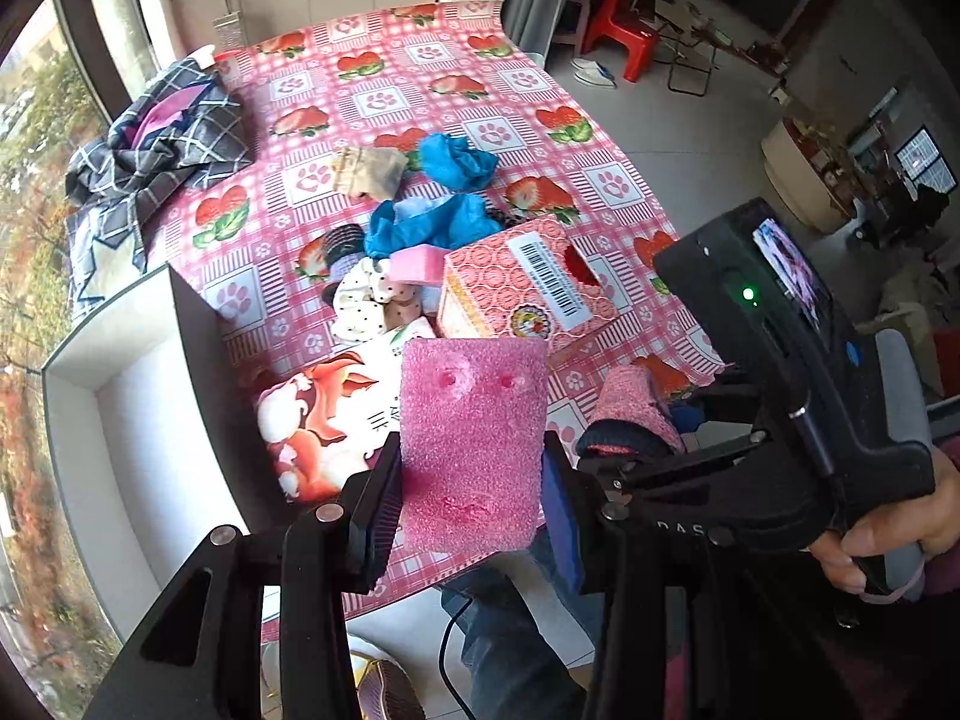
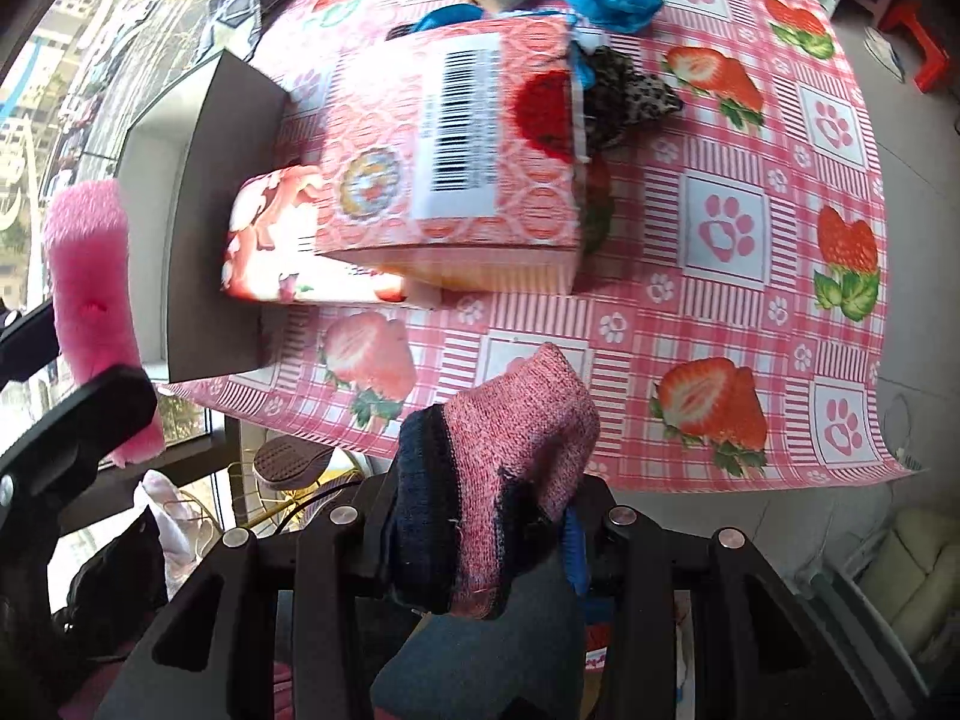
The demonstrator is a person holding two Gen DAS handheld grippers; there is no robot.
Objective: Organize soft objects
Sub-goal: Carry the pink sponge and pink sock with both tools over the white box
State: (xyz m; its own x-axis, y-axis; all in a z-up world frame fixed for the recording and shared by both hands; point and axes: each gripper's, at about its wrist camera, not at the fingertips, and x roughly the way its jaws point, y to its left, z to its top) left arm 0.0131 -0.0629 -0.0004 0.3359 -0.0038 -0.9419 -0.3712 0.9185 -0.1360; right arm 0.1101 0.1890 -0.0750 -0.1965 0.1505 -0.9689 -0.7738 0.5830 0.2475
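Left wrist view: my left tool (image 1: 474, 480) is clamped on a pink foam sponge (image 1: 474, 438), its long axis upright, held just off the near edge of the surface (image 1: 600, 120). In the right wrist view my right tool (image 2: 480, 540) grips a pink knit sock with a dark cuff (image 2: 510, 480), also short of that edge. Just to the left of the sponge stands a white bin with a dark wall (image 1: 198, 372); I judge the left tool the nearer arm for a drop there. Ahead lie a fox-print tissue pack (image 1: 318, 414) and a pink patterned box (image 1: 516, 288), touching or overlapping. Beyond them sit a dotted scrunchie (image 1: 366, 300), blue crumpled covers (image 1: 426, 222) and a beige cloth (image 1: 366, 171). Farthest left is a plaid garment (image 1: 162, 144). The right half of the cloth offers open room.
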